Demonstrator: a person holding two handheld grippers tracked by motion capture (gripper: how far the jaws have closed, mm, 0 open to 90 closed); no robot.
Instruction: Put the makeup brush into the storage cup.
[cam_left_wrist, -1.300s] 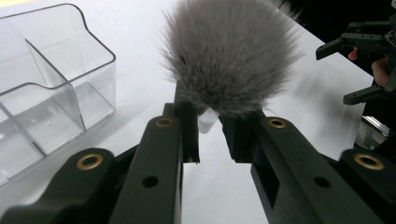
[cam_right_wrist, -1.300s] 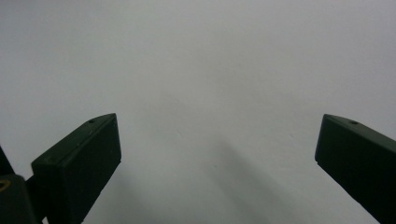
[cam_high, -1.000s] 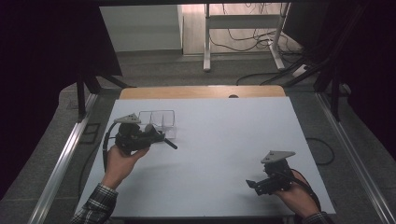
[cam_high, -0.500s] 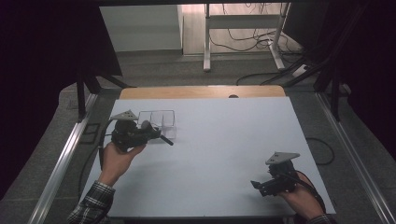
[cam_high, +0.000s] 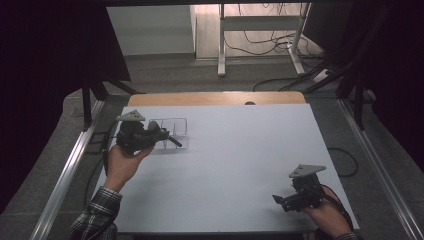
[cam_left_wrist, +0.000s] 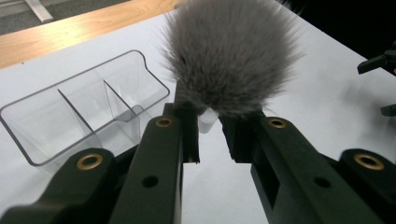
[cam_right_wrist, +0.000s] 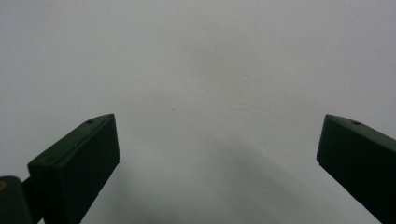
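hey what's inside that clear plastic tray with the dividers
Nothing shows inside the clear plastic divided tray; its compartments look empty. The left gripper holds a grey fluffy brush by its white stem beside it. The black jaws cover the tray's near corner.

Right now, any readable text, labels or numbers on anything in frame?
None. The clear tray, the grey fluffy brush in the left tongs, the right tongs and the white table carry no print, label, brand or number that can be read.
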